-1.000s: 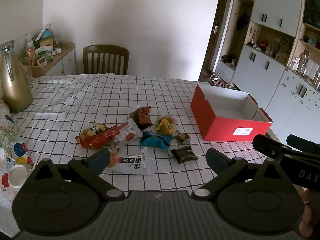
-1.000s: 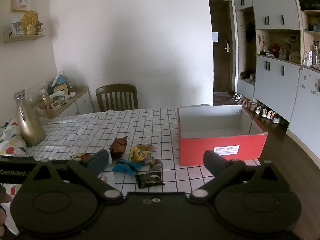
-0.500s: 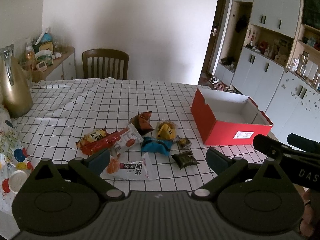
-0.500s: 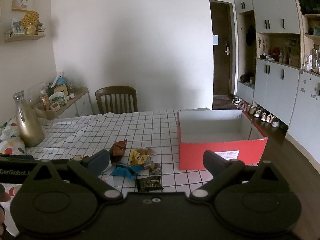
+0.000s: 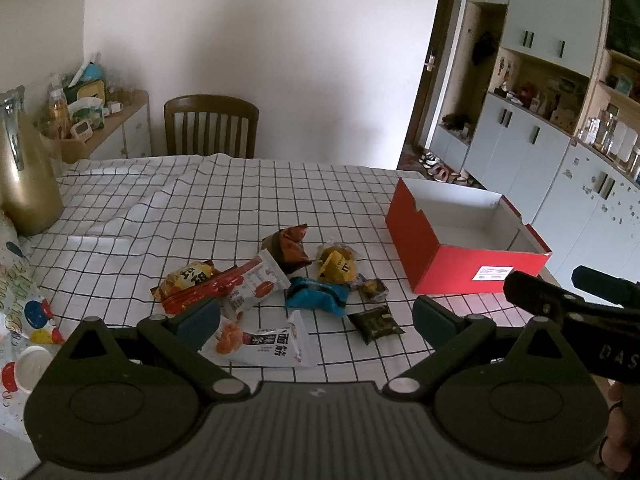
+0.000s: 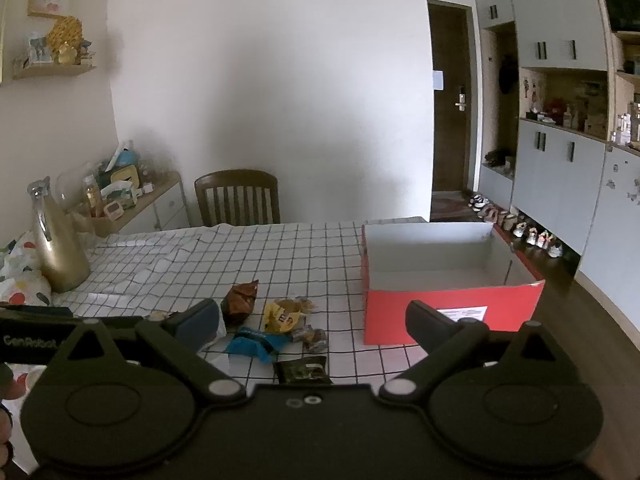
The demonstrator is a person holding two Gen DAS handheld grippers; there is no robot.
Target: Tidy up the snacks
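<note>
Approach stage; nothing packed yet. Left gripper (image 5: 316, 320) and right gripper (image 6: 312, 324) both hover above the table's near edge, jaws spread wide, holding nothing. The snack packets (image 5: 280, 284) lie clustered on the checked tablecloth (image 5: 160, 216) near that edge. The red box (image 5: 472, 256) stands empty at the right edge, apart from them. Judged next move: lower one gripper onto a near packet, such as the dark green packet (image 5: 376, 323), and close on it flat.

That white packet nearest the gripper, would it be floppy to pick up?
Probably. The white packet lies flat and thin on the tablecloth, so it likely sags when lifted by one edge. Its glossy film may be slippery. It looks light.
</note>
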